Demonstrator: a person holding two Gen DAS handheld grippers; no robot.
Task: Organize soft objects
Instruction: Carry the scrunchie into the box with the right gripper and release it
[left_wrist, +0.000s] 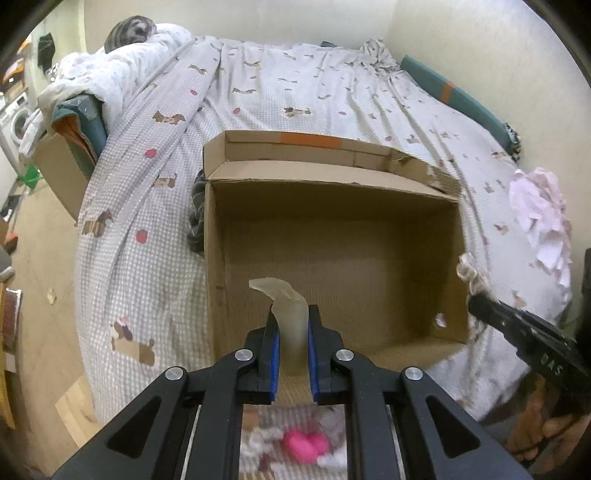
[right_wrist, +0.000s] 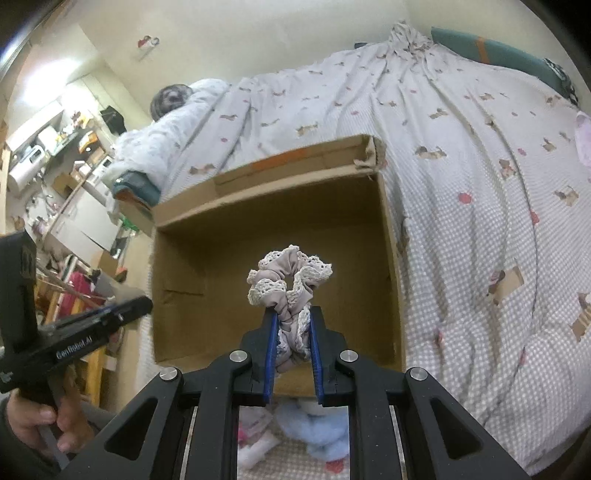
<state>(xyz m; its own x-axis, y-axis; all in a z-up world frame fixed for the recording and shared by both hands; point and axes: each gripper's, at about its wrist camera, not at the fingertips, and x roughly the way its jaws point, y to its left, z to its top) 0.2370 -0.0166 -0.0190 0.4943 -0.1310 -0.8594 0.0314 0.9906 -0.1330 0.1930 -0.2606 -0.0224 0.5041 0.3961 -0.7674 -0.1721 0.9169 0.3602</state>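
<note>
An open cardboard box (left_wrist: 332, 240) stands on the bed, seen in both views (right_wrist: 280, 229), and looks bare inside. My left gripper (left_wrist: 291, 325) is shut on a pale translucent soft piece (left_wrist: 291, 317) that curls over above the box's near edge. My right gripper (right_wrist: 291, 317) is shut on a beige scrunchie with lace trim (right_wrist: 288, 280), held over the box's near side. The right gripper also shows at the right of the left wrist view (left_wrist: 517, 328), and the left gripper at the left of the right wrist view (right_wrist: 92, 328).
A pink soft item (left_wrist: 304, 445) and white fabric lie below my left gripper. A light blue fluffy item (right_wrist: 321, 432) lies below my right. Crumpled pink-white cloth (left_wrist: 543, 225) lies at the right, dark checked cloth (left_wrist: 195, 210) left of the box, a duvet pile (left_wrist: 122, 66) far left.
</note>
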